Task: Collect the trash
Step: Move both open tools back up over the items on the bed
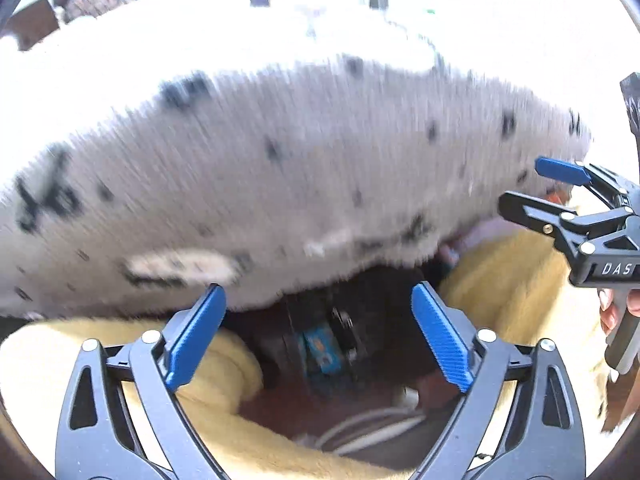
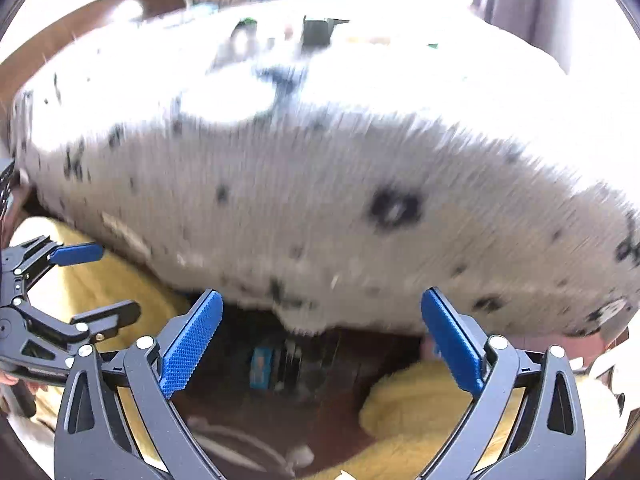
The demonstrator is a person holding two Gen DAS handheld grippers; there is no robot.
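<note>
A broad white surface with scattered black specks point(image 1: 280, 168), smeared by motion blur, filled most of both views, and whether it was a tabletop or a covered slab could not be told. Below its near edge lay pale yellow fleecy fabric point(image 1: 500, 280), bunched to either side of a dark gap. In that gap sat a black object with a small blue part point(image 1: 320, 350), too blurred to name, and white cable point(image 1: 368, 426) curled beneath it. The left gripper point(image 1: 320, 332) hung above the gap with its blue pads spread wide and nothing between them. The right gripper point(image 2: 322, 340) hung just beside it, its jaws likewise wide apart and empty; each tool showed at the edge of the other's view. No piece of trash could be told apart in the blur, and neither tool held any. A hand point(image 1: 618, 312) gripped the right tool's handle.
</note>
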